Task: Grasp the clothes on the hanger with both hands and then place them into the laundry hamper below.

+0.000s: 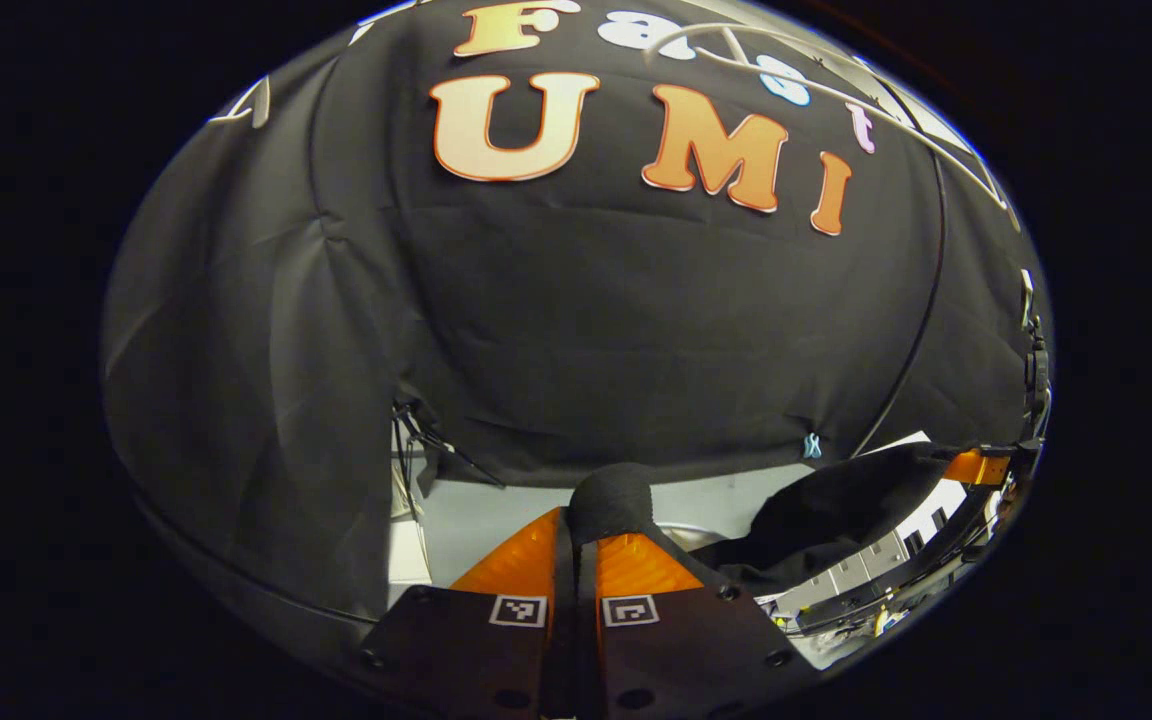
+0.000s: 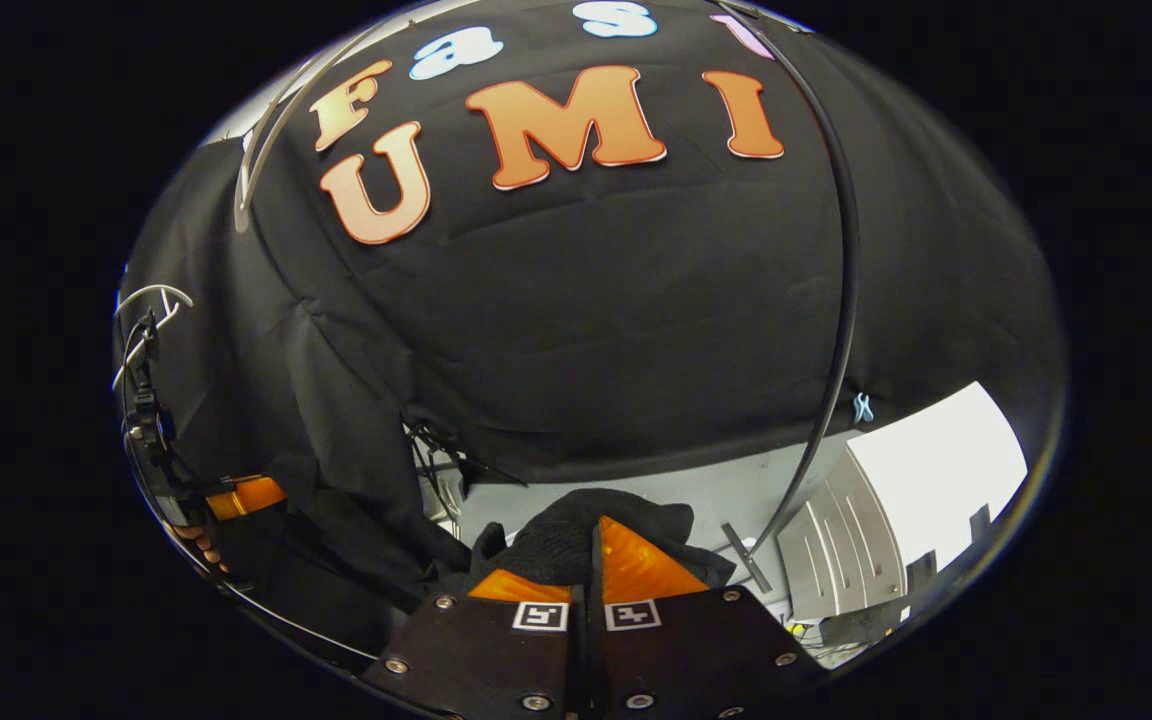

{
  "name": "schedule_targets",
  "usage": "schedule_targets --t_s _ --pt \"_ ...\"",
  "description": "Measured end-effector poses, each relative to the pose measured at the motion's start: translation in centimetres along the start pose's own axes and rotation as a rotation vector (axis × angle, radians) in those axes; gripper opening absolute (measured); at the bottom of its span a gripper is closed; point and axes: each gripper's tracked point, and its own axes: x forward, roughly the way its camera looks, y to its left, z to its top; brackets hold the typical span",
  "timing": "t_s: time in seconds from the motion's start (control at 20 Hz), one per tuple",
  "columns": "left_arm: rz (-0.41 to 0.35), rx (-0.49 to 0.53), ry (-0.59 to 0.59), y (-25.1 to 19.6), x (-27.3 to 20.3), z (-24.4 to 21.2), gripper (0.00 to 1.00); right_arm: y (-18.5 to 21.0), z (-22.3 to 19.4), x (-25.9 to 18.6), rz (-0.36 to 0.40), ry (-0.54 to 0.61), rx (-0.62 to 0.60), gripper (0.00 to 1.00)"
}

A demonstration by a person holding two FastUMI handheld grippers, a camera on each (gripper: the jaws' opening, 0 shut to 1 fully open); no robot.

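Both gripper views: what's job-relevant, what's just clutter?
Job:
- garment, dark, pinched at both ends
- left gripper, shut on it
- right gripper, shut on it
- hanger, white, bare, up top

Clutter:
- cabinet
- blue clip on the cloth wall

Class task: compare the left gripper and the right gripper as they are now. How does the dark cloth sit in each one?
The left gripper pinches a narrow fold of the black garment that sticks up past its tips; the right gripper has a wider bunch of the same garment spilling over both sides. Both are shut on it, and each is seen far off from the other.
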Motion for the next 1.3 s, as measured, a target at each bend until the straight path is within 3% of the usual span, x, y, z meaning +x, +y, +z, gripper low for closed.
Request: schedule_targets --t_s 0.8,1.3 --pt "-0.138 0.077 0.325 -7.6 6.4 -11.4 0.07 -0.6 -11.2 6.2 -0.096 0.208 0.061 0.02" --pt "-0.116 0.098 0.471 -8.2 8.0 -15.1 0.07 -2.4 -15.5 8.5 -0.142 0.325 0.095 0.1"
